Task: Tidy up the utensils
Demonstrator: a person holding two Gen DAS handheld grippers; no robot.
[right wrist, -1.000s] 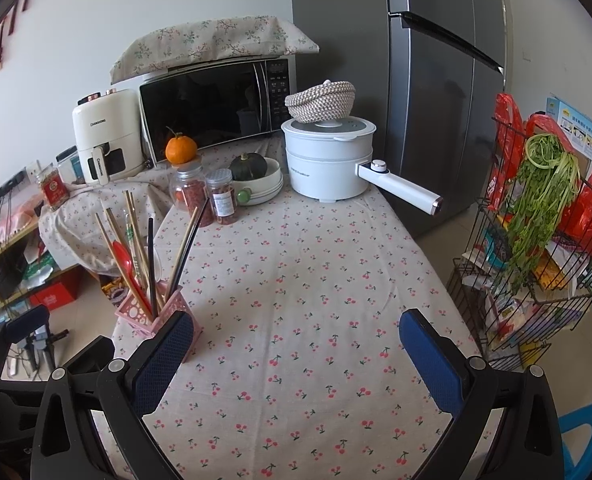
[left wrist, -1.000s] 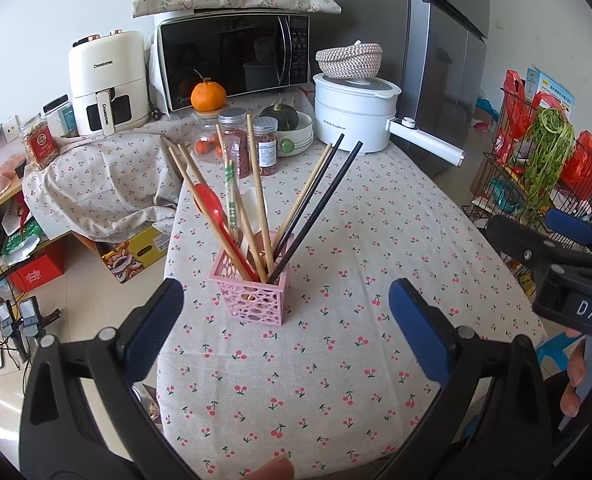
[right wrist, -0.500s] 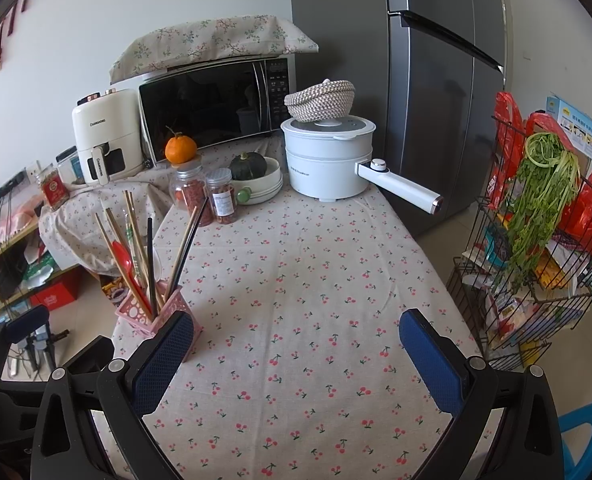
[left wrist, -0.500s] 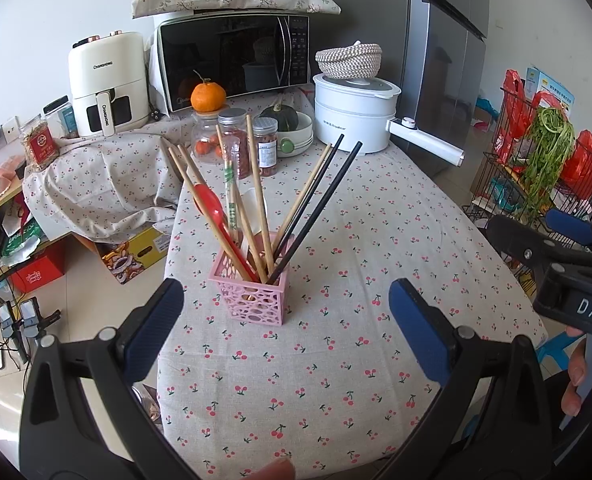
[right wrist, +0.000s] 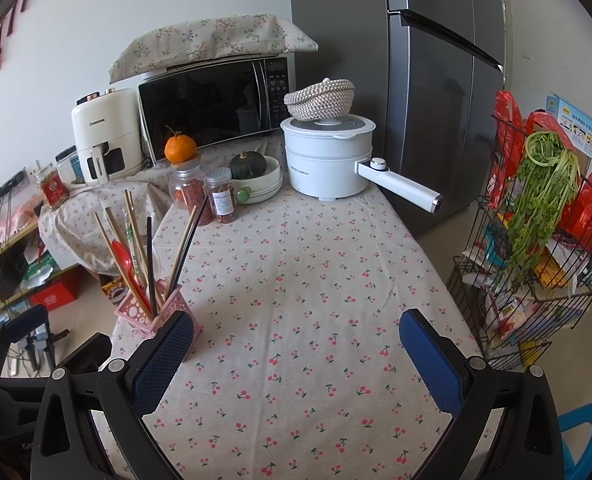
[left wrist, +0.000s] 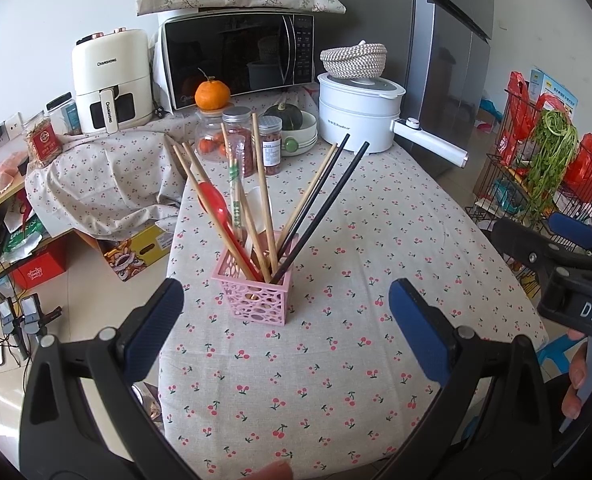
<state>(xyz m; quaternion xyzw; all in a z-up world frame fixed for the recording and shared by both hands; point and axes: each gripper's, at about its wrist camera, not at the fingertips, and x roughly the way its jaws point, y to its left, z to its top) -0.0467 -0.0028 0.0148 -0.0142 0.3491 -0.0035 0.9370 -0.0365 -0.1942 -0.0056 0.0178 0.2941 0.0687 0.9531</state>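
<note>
A pink lattice utensil holder [left wrist: 256, 295] stands near the left edge of the cherry-print table [left wrist: 336, 360]. It holds several wooden chopsticks [left wrist: 262, 196], black chopsticks [left wrist: 324, 208], a red spoon [left wrist: 220, 212] and a white spoon [left wrist: 261, 210]. My left gripper [left wrist: 286, 326] is open and empty, just short of the holder. My right gripper [right wrist: 296, 354] is open and empty over the table's near middle; the holder [right wrist: 152, 314] stands by its left finger. The right gripper also shows at the right edge of the left wrist view [left wrist: 568, 248].
At the table's far end stand a white electric pot [right wrist: 328, 160] with a long handle, two spice jars [right wrist: 208, 196], a bowl with a squash [right wrist: 256, 176], a microwave [right wrist: 216, 104] and an air fryer [right wrist: 104, 136]. A wire rack with greens [right wrist: 536, 240] stands right of the table.
</note>
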